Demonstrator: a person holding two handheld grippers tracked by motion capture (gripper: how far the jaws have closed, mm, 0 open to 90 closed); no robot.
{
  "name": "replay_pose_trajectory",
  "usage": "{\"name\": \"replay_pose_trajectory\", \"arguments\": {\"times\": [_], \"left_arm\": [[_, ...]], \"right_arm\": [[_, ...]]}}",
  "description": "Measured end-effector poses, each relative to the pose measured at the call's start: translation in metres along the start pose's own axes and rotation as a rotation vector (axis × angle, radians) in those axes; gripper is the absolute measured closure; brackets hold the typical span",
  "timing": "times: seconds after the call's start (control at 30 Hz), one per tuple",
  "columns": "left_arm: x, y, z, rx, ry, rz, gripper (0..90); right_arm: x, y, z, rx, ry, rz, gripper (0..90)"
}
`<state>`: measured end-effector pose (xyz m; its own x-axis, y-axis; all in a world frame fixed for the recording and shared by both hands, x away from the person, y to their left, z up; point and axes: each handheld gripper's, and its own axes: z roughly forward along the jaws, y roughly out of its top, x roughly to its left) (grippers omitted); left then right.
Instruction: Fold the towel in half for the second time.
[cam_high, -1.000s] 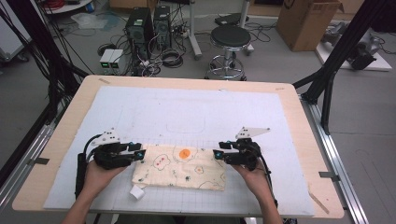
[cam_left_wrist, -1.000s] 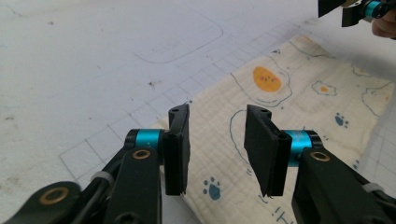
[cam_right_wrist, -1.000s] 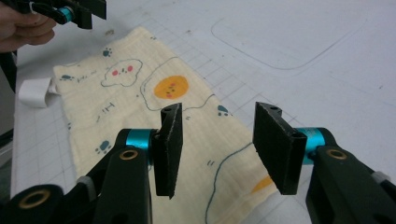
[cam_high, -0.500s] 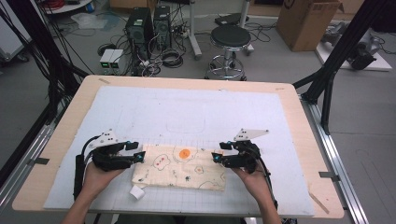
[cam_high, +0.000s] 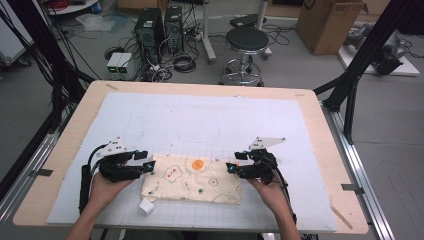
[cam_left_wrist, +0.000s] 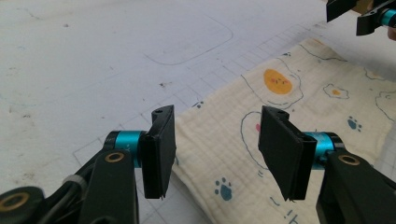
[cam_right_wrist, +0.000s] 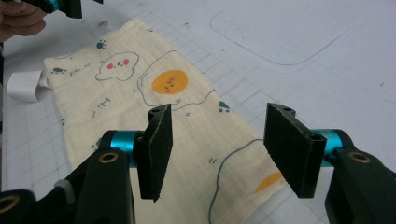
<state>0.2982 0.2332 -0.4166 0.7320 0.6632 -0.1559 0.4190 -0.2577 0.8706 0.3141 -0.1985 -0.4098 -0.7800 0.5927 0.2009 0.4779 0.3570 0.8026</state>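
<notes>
Matt crinkled cotton cloth (cam_high: 192, 178)

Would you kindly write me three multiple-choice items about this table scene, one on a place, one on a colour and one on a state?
1. Where does the printed cloth lie on the table mat?
A. near the person's edge, between the two claws
B. at the far edge
C. hanging off the right side

2. What colour is the round yolk print near the cloth's far edge?
A. green
B. orange
C. purple

3. How do the left claw and the right claw stand?
A. both clamped on the cloth
B. one shut, one open
C. both open, with nothing pinched

Answers: 1 A, the high view shows the cloth flat between the two claws at the near edge. 2 B, the yolk reads orange in all views. 3 C, each gripper view shows a clear gap between the pads above the cloth.
</notes>
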Motion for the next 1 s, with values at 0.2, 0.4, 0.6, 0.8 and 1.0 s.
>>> {"name": "replay_pose_trajectory", "arguments": {"times": [0.2,0.4,0.6,0.8,1.0], "left_arm": [[0.004,-0.001,0.003,0.001,0.042,-0.008,46.6],[0.013,-0.002,0.009,0.002,0.079,-0.034,46.9],[0.021,-0.004,0.014,0.008,0.111,-0.081,47.1],[0.022,-0.006,0.019,0.030,0.113,-0.081,47.0],[0.023,-0.007,0.020,0.038,0.105,-0.108,46.3]], "right_arm": [[-0.004,0.001,0.003,0.016,-0.028,-0.005,43.1],[-0.012,0.001,0.007,0.030,-0.069,0.011,45.4],[-0.020,-0.001,0.010,0.047,-0.086,0.038,46.4],[-0.022,-0.003,0.012,0.065,-0.100,0.052,46.4],[-0.025,-0.005,0.013,0.082,-0.106,0.084,48.0]]}}
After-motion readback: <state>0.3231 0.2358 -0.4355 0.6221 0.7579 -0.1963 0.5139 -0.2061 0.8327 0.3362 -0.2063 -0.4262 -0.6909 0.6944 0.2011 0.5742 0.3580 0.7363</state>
